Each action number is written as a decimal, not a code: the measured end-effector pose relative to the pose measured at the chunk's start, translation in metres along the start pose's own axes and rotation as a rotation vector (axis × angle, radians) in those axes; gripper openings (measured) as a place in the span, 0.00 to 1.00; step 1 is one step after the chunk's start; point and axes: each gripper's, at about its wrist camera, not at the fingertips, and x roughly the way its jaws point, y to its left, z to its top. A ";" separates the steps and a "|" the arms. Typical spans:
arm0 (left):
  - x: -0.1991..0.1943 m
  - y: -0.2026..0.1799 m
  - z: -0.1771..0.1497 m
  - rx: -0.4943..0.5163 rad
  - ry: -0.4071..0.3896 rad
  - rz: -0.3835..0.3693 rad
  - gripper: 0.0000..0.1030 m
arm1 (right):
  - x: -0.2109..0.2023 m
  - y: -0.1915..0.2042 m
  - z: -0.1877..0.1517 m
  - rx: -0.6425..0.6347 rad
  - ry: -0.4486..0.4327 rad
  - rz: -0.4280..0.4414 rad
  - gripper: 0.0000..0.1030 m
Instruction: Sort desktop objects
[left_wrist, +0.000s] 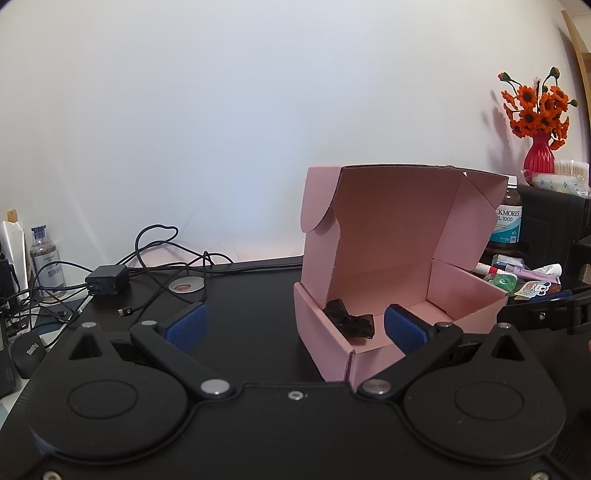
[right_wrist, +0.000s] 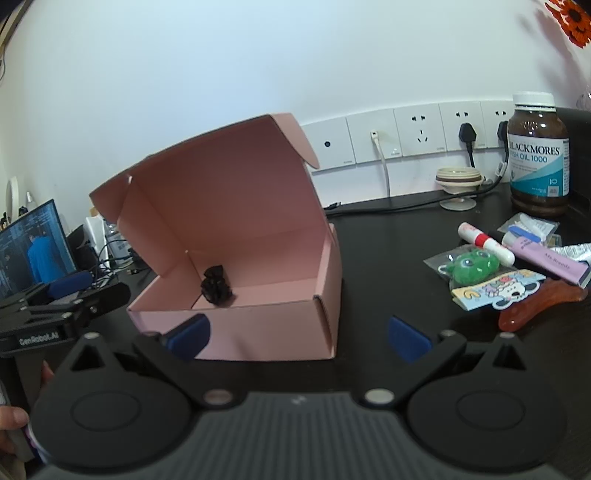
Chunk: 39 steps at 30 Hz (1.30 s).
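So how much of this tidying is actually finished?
Barely begun, by the look of it. One item, a black hair tie, already lies inside the open pink box. Nothing is in hand: the left tool and the right tool are both open and empty. Left to sort: the pile beside the box, including a green frog toy, a white tube and a purple tube.
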 end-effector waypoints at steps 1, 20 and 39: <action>0.000 0.000 0.000 0.000 0.000 0.000 1.00 | 0.000 0.000 0.000 0.000 0.000 0.000 0.99; 0.001 0.002 0.000 -0.003 0.007 0.005 1.00 | 0.001 -0.001 0.000 0.003 0.005 0.002 0.99; -0.003 -0.002 0.001 0.020 -0.020 0.004 1.00 | 0.001 -0.001 0.000 0.001 -0.009 0.000 0.99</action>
